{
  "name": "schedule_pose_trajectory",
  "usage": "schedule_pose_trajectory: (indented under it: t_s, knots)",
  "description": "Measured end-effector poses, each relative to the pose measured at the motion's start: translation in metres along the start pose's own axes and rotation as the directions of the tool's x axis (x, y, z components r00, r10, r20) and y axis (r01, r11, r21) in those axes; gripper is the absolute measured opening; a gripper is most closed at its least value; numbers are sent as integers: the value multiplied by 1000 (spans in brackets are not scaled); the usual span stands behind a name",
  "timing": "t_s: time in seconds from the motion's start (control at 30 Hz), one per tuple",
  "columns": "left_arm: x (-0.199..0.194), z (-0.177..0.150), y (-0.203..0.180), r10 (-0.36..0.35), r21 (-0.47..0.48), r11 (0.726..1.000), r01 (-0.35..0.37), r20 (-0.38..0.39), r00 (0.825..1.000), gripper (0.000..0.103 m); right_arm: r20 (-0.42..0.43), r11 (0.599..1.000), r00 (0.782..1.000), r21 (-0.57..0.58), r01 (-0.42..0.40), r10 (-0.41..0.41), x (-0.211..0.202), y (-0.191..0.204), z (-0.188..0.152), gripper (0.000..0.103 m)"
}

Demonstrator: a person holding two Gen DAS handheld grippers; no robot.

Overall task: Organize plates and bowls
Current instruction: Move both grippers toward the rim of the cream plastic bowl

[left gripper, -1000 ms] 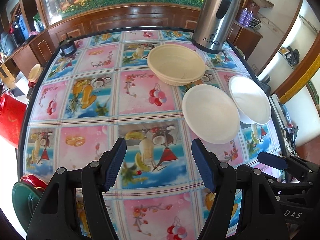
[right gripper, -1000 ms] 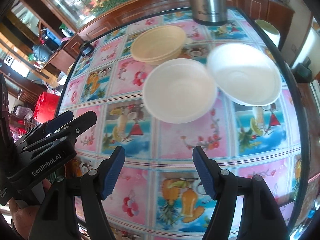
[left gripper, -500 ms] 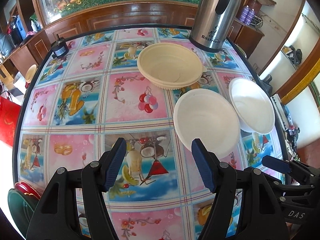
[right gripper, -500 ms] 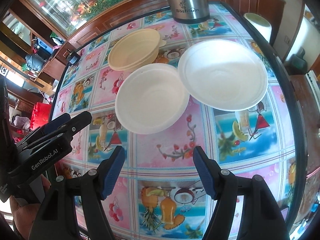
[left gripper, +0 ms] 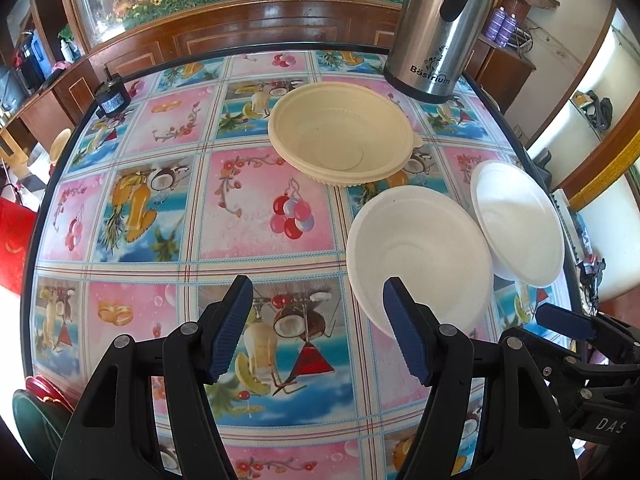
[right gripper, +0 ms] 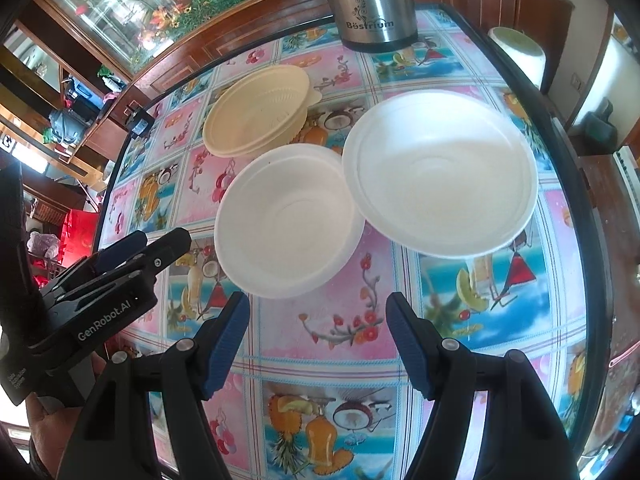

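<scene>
A: What do we see, left to right?
B: A ribbed cream bowl stack (left gripper: pixel 340 144) far on the bench (left gripper: pixel 132 216), then a smooth white bowl (left gripper: pixel 420 256) touching a wider white bowl (left gripper: pixel 520 220).
A: Our tools?
B: Left tool (left gripper: pixel 316 328) and right tool (right gripper: pixel 318 340) both gape, empty.

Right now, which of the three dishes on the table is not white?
The cream bowl nearest the steel flask; the middle bowl and wide plate are both white.
</scene>
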State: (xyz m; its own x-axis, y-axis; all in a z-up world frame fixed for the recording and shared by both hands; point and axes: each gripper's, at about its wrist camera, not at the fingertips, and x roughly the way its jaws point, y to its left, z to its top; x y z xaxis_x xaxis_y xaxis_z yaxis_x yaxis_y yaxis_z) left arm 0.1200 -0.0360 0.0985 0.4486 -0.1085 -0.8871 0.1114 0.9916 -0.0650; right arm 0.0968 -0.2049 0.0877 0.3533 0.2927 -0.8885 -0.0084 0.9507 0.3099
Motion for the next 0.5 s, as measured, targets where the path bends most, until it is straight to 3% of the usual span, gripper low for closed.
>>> schedule_pose_trajectory:
  t_s: [0.5]
  knots:
    - [29,50,16,45,-52,998,-44,26,999,68,31,997,1000,-75,7,-5,26,5,65,71]
